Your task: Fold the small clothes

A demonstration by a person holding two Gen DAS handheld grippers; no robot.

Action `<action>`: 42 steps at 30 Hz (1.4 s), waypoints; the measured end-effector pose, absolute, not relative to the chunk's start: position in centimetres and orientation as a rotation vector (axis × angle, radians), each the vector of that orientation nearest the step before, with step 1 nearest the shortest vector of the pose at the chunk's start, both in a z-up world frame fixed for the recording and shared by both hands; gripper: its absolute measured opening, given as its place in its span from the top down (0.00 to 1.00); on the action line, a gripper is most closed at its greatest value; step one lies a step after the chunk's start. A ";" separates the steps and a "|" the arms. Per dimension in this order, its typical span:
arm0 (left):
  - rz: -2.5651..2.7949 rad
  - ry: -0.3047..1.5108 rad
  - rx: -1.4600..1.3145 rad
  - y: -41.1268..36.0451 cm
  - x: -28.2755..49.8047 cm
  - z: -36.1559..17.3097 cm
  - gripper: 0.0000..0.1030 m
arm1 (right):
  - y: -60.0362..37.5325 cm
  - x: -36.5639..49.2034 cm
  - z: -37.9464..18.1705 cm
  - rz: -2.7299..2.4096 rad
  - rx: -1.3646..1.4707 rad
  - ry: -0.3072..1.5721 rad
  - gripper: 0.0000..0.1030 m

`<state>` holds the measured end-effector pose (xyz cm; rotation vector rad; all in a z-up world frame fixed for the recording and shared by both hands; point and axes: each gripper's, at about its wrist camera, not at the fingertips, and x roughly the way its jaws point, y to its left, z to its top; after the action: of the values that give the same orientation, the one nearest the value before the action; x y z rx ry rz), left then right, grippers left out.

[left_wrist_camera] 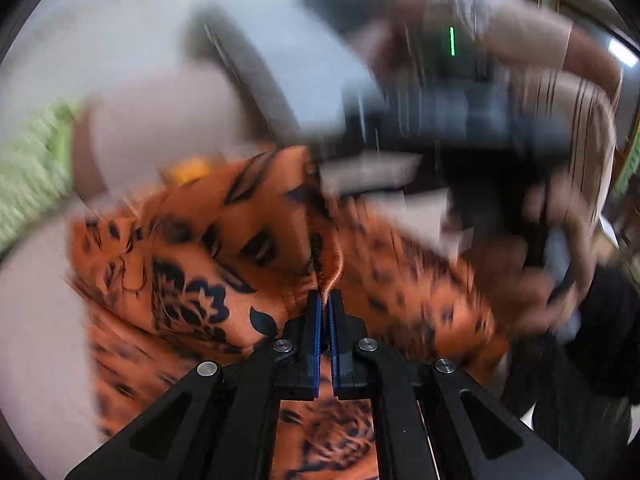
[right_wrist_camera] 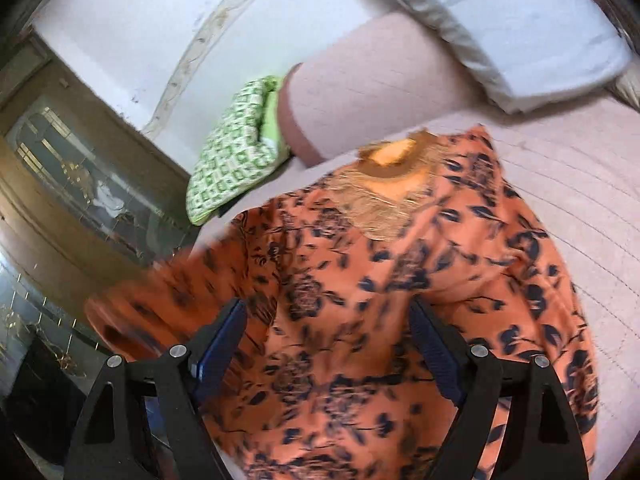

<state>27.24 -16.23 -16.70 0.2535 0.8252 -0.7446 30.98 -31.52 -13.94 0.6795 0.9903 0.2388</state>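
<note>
The left gripper (left_wrist_camera: 327,300) pinches a fold of the orange floral garment (right_wrist_camera: 360,300); the right gripper (right_wrist_camera: 328,320) hovers spread above it. The garment lies on a pale pink bed (right_wrist_camera: 580,184), a green-patterned cloth (right_wrist_camera: 228,160) beside it, a white pillow (right_wrist_camera: 520,28) beyond, and dark wooden cabinets (right_wrist_camera: 80,184) along the white wall (right_wrist_camera: 120,28).

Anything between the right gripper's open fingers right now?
Only the orange dress behind the right gripper; its pads grip nothing, in the right wrist view.

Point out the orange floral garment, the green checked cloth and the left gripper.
orange floral garment (right_wrist_camera: 344,280): right wrist view, chest panel.
green checked cloth (right_wrist_camera: 228,160): right wrist view, its middle.
left gripper (left_wrist_camera: 325,300): left wrist view, between fingertips.
</note>
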 end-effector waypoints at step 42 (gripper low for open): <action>-0.274 1.092 -0.639 -5.5 46.0 -25.3 0.37 | -34.7 26.1 -20.2 0.007 0.429 1.368 0.93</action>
<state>46.04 -5.50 -25.34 -0.6387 1.0920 -0.2739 26.06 -34.67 -20.21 0.4294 1.3675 0.0075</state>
